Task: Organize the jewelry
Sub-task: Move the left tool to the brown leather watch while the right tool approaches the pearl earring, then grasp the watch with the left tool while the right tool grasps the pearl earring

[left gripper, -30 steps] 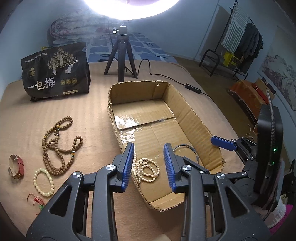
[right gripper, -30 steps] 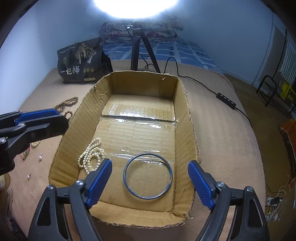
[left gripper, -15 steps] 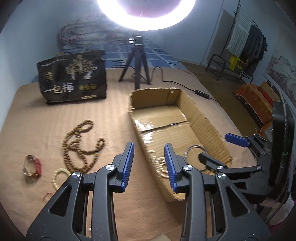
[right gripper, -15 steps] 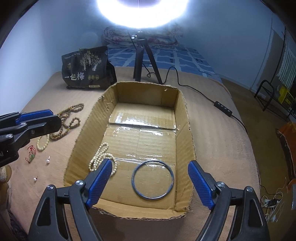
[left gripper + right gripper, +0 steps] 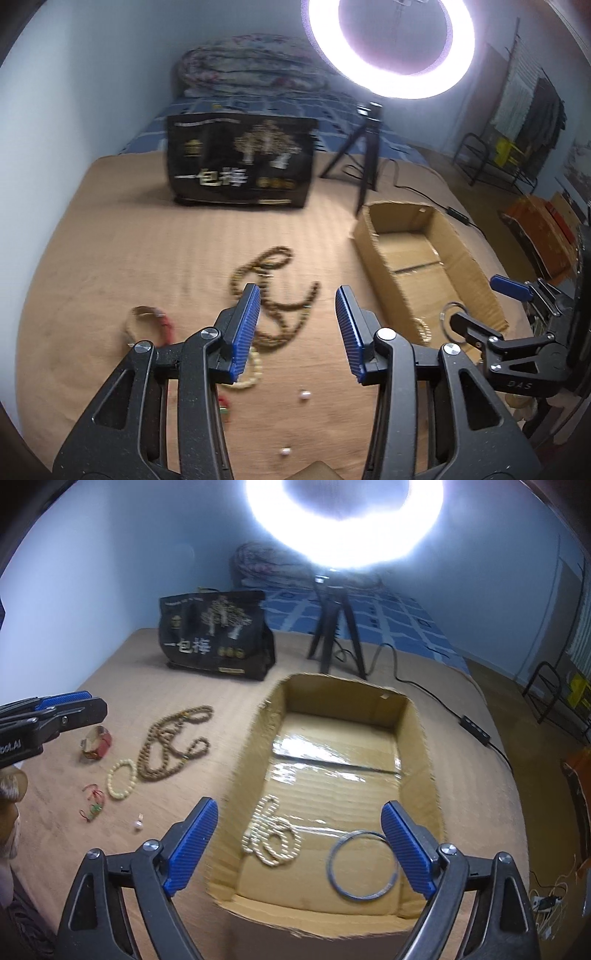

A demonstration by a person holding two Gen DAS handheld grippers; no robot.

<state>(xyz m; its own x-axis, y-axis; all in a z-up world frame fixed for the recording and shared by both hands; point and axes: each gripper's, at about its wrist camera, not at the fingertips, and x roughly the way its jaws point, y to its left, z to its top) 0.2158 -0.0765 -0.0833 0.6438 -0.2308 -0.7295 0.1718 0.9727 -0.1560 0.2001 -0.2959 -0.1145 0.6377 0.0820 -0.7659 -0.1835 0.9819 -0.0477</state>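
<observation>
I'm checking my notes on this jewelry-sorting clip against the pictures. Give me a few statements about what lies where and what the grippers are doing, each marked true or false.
1. A metal bangle lies inside the cardboard box. True.
2. The long brown bead necklace is in the box. False: it lies on the tan cover outside the box, to its left.
3. The right gripper is open and holds nothing. True.
4. The left gripper is shut on the red watch. False: it is open and empty; the watch lies on the cover.
5. A pale bead strand lies in the box beside the bangle. True.
</observation>
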